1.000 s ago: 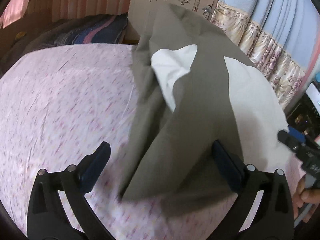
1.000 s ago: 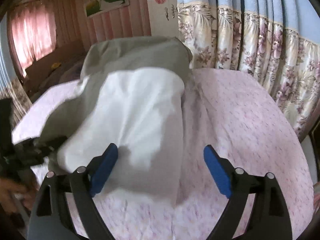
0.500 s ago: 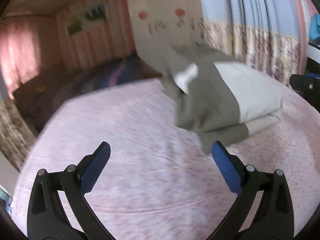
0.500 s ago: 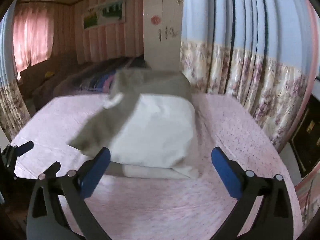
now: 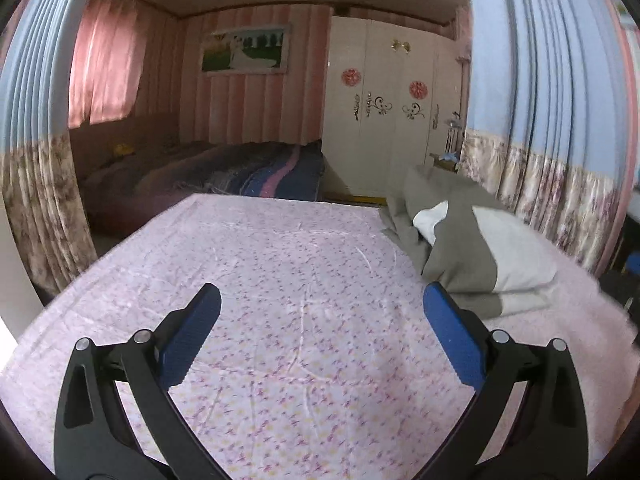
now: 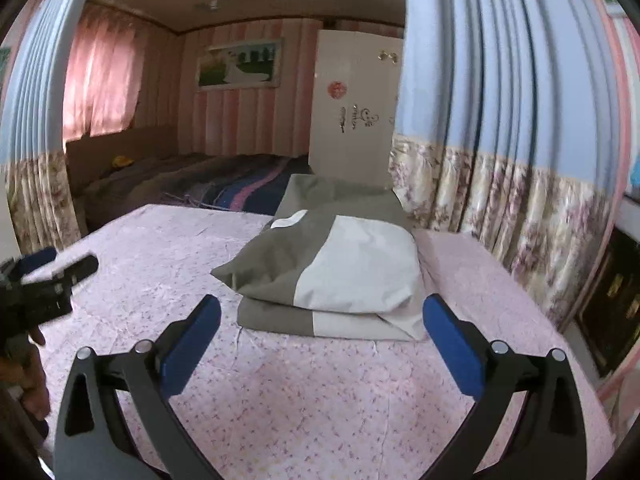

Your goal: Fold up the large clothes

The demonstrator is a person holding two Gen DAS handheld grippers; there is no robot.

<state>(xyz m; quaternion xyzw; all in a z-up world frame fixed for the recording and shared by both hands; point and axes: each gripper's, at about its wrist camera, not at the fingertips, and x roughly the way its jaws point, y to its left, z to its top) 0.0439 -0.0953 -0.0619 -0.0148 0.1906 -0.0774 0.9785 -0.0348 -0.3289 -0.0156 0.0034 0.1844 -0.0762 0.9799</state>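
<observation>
folded grey-and-white garment (image 6: 340, 276) lies on the pink floral bedsheet (image 6: 320, 392), just ahead of the right gripper (image 6: 322, 320), whose jaws are spread wide with nothing between them. left gripper (image 5: 322, 320): jaws spread, empty, garment beyond its right pad. bare sheet under both. wardrobe (image 5: 384, 120) decals unreadable. curtain (image 6: 500, 160) close on the right edge.
</observation>
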